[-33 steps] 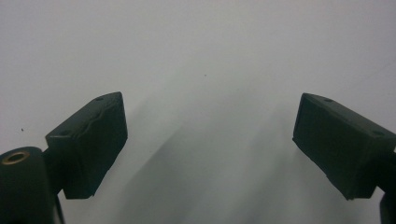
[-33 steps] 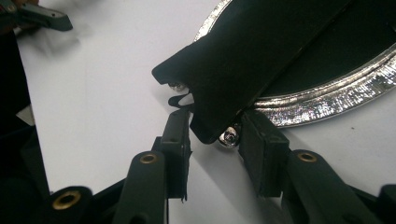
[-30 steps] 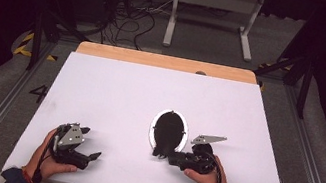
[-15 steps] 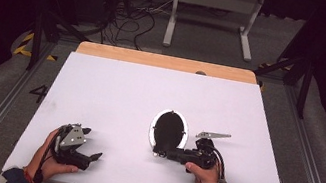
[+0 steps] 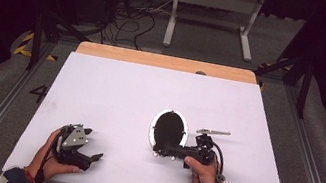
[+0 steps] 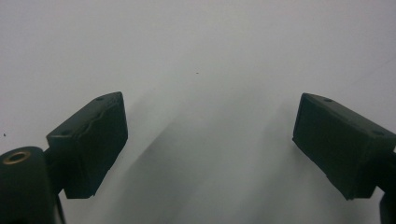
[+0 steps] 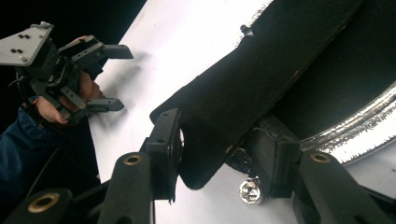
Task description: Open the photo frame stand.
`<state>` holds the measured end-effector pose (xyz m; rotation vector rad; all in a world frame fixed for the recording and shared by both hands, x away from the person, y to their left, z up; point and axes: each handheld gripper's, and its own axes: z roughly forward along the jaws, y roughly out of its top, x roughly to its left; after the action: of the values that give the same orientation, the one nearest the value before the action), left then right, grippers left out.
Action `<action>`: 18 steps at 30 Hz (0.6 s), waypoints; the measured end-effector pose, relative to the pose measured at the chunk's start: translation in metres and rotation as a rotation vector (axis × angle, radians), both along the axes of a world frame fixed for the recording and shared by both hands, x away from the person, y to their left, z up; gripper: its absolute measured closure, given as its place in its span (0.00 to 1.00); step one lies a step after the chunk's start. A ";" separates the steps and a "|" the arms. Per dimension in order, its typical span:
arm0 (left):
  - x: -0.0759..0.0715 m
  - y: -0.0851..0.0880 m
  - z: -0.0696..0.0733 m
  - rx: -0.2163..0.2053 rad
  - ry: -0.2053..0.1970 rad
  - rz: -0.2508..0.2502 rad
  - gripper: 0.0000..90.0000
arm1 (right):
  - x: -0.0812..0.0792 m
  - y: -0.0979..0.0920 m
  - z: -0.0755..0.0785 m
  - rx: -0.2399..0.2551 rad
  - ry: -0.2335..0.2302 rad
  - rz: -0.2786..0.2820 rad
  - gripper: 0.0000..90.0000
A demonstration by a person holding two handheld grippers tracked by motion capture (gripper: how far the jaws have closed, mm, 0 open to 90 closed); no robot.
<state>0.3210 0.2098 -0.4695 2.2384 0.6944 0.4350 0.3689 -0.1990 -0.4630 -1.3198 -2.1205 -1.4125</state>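
A black oval piece with a silvery-white rim lies on the white table, right of the middle. My right gripper lies level at its near edge and points left. In the right gripper view a black felt-like flap of that piece runs between the jaws of my right gripper. The jaws have just been opening and the pads do not squeeze the flap. A small metal stud shows under it. My left gripper rests open near the front left, with nothing between its pads.
A wooden strip edges the table's far side. Beyond it stand a white metal frame and loose cables on the floor. The table's front edge runs close under both hands.
The right gripper has shifted slightly at the oval's near edge, and its grey plate now sits a little higher. The left hand and gripper have not moved.
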 end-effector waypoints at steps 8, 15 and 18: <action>0.003 -0.003 0.003 -0.050 0.013 -0.007 0.12 | 0.006 0.002 -0.004 0.060 0.051 -0.040 0.59; 0.019 -0.019 0.011 -0.145 0.044 -0.050 0.14 | 0.004 0.003 -0.006 0.067 0.034 -0.044 0.61; 0.038 -0.026 0.012 -0.229 0.086 -0.043 0.16 | 0.003 0.005 -0.006 0.065 0.018 -0.042 0.63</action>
<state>0.3594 0.1841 -0.4578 2.0604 0.7021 0.2268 0.3720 -0.1943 -0.4686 -1.3551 -2.0292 -1.4679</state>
